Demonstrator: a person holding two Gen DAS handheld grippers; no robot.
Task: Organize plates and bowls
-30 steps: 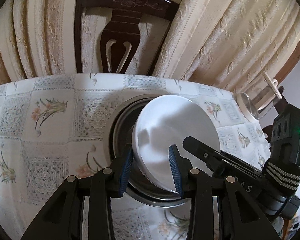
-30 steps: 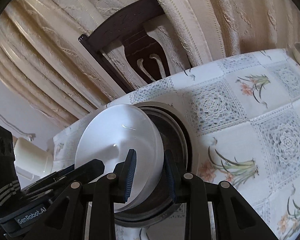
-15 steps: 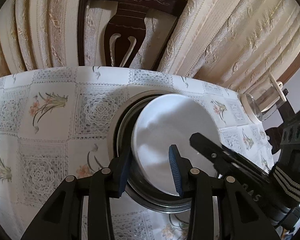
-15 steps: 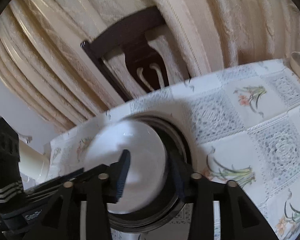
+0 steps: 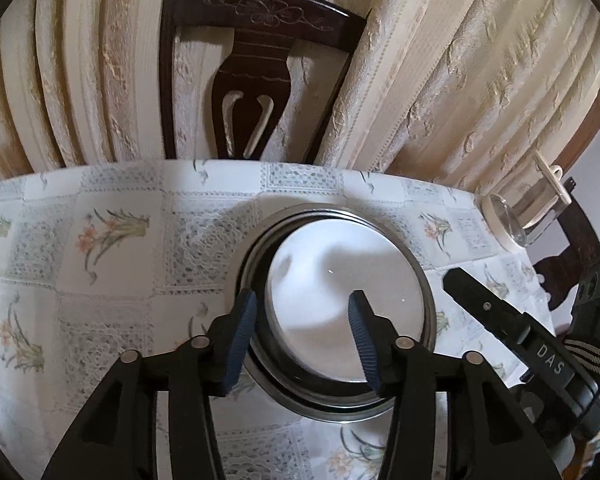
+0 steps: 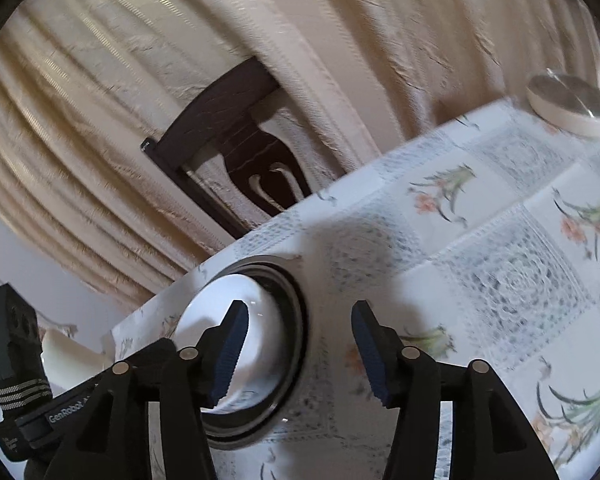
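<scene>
Jaws, left: the left gripper [image 5: 302, 338] has its blue-padded fingers spread apart, holding nothing; one pad sits over the near-left rim of the metal pan, the other over the white bowl.
Jaws, right: the right gripper [image 6: 300, 352] is likewise spread wide and empty; its left pad overlaps the bowl in the picture, its right pad hangs over bare tablecloth.
White bowl: the white bowl [image 5: 344, 300] sits inside the metal pan, free of both grippers, mouth up, slightly toward the pan's left side in the left wrist view.
Metal pan: the metal pan [image 5: 430, 320] is round with a dark inside and a bright rim, standing on the tablecloth near the table's middle; the right wrist view shows the same pan [image 6: 296, 320] with the bowl [image 6: 260, 336] in it, blurred.
Tablecloth: the tablecloth [image 5: 112, 240] is white with lace squares and orange flower prints and covers the whole table.
Other gripper in view: the right gripper's black body lies low at the right edge of the left wrist view, beside the pan and apart from it.
Glass dish: a glass dish [image 5: 508, 220] stands at the far right edge of the table, well apart from the pan.
Chair: a dark wooden chair [image 5: 256, 76] stands behind the table against cream curtains [image 5: 440, 80].
</scene>
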